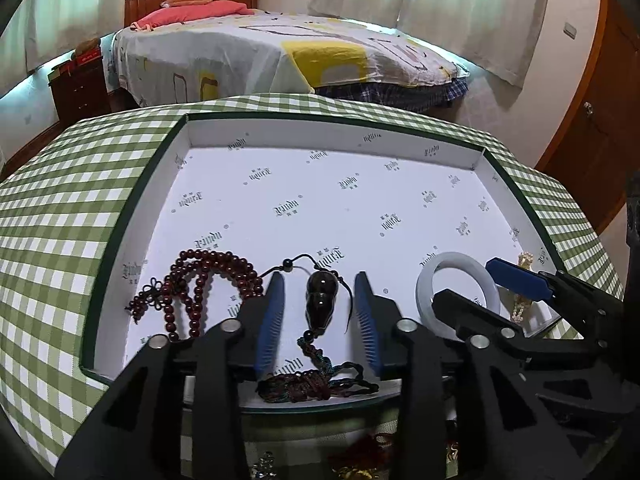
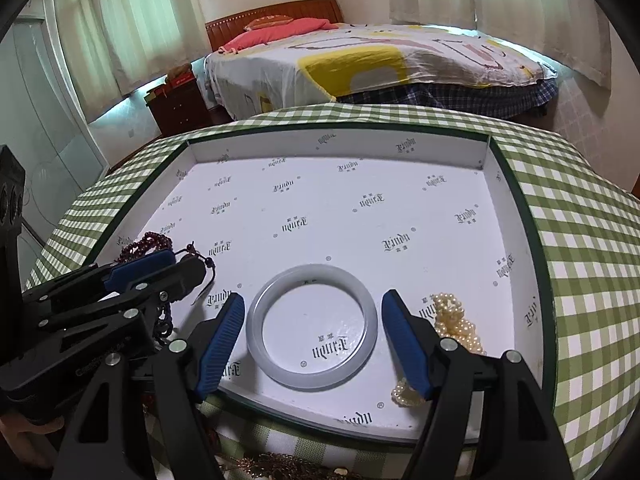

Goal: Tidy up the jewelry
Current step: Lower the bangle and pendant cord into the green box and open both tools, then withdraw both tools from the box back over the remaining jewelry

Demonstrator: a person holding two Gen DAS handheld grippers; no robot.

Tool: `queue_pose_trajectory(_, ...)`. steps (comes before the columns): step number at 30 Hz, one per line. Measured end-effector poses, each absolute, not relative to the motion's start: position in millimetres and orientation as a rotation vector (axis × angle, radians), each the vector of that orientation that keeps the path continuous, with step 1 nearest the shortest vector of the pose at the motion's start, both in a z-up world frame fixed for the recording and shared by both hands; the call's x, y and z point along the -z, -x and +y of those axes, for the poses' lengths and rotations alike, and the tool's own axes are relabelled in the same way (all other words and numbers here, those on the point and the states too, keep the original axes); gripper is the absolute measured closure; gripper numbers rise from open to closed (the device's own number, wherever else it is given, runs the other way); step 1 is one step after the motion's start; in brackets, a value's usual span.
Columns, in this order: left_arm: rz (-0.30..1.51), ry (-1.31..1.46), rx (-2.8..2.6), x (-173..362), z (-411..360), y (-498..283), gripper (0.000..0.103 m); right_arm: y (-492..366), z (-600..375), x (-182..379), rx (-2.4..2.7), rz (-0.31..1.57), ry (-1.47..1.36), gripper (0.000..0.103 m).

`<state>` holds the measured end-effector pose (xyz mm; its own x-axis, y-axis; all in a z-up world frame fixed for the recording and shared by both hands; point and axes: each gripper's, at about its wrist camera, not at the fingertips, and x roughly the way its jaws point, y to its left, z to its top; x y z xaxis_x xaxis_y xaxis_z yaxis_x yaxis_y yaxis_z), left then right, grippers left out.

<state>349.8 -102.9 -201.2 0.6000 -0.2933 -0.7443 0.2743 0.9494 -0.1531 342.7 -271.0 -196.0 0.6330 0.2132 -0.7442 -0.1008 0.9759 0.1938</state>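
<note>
A shallow white tray (image 1: pixel 320 200) with a dark green rim sits on the bench (image 1: pixel 60 220) under a green checked cloth; cloth shows on all sides of the tray, and the bench edge falls away at twelve o'clock toward a bed (image 1: pixel 260 52).

The left tongs (image 1: pixel 320 320) stand open over the near edge of the tray, blue pads apart; between them, touching neither pad, lies a dark gourd pendant (image 1: pixel 320 298), its cord running to twelve o'clock and its tassel (image 1: pixel 312 388) trailing to six o'clock across the tray's near rim. At nine o'clock from the pendant a string of dark red beads (image 1: pixel 200 284) lies heaped near the tray's left wall.

The right tongs (image 2: pixel 312 340) are open too, spread wide on either side of a pale jade bangle (image 2: pixel 312 326) that lies flat on the tray floor; whether the pads touch it I cannot tell. At three o'clock from the bangle a pearl strand (image 2: pixel 456 320) lies beside the right pad, near the tray's right wall.

From the jewelry to the far wall at twelve o'clock the tray floor is bare printed paper; all four pieces crowd the near edge, and the two tongs sit close beside each other there.
</note>
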Motion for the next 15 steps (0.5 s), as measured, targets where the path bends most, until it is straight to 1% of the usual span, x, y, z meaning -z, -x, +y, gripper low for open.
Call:
queue_pose_trajectory(4, 0.847, 0.027, 0.329, 194.7, -99.8, -345.3, 0.059, -339.2, -269.8, 190.1, -0.184, 0.847, -0.134, 0.034)
queue_pose_trajectory(7, 0.81, 0.004, 0.312, 185.8, -97.8, -339.4, 0.052, -336.0, -268.8, 183.8, -0.182, 0.83, -0.127, 0.033)
queue_pose_trajectory(9, 0.786, 0.0, 0.305, 179.5, -95.5, -334.5, 0.046, -332.6, -270.1, 177.9, -0.179, 0.814, -0.13, 0.031)
queue_pose_trajectory(12, 0.754, 0.001, 0.297, 169.5, -93.2, -327.8, 0.039, -328.2, -271.1, 171.1, -0.173, 0.798, -0.13, 0.03)
queue_pose_trajectory(15, 0.722, -0.01, 0.292, 158.8, -92.0, -319.0, 0.036, -320.9, -272.1, 163.7, -0.166, 0.782, -0.122, 0.029)
